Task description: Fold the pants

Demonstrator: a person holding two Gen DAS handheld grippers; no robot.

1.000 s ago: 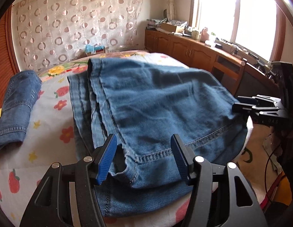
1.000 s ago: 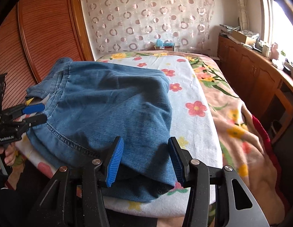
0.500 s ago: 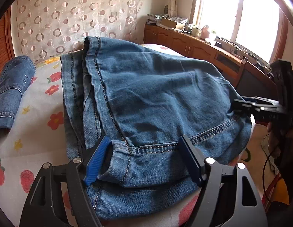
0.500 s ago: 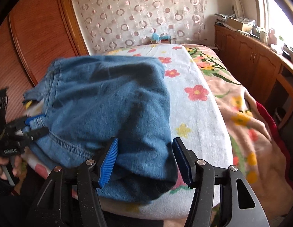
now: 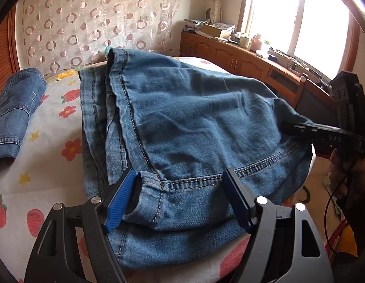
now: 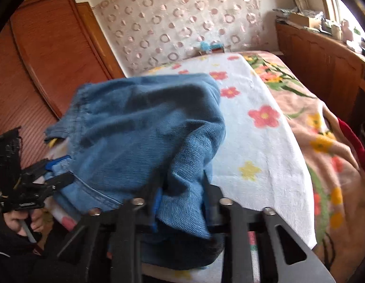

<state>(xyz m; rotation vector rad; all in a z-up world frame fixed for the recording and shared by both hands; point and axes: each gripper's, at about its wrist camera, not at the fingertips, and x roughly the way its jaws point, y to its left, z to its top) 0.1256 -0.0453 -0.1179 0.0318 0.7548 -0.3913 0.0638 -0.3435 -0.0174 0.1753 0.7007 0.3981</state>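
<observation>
- The right claw (image 6: 182,208) sits at the near edge of the bed, and its jaws have just been closing; they now pinch a bunched fold of the jeans (image 6: 144,127) between the pads. The grip looks meant to take one near corner of the folded bundle so it can be lifted or carried over.
- The left claw (image 5: 180,201) stands with its jaws wide, the blue pads either side of the hem corner (image 5: 149,181) of the jeans (image 5: 194,118) without pressing on it. Its jaws have just been opening. I judge it is lined up to take the matching corner, so both corners rise together and the fold stays square.
- The jeans lie already doubled over on the flowered towel (image 5: 41,165) at the foot of the bed (image 6: 324,146), near the person, which keeps both corners in easy reach.
- The stitched hems run away from the left claw, stacked one on the other, so the legs appear aligned before the next fold.
- Further off on the towel, a second pair of jeans (image 5: 15,108) lies folded to the side, clear of the work.
- Beyond stand the patterned curtain (image 5: 88,23) and wooden cabinets (image 5: 241,56).
</observation>
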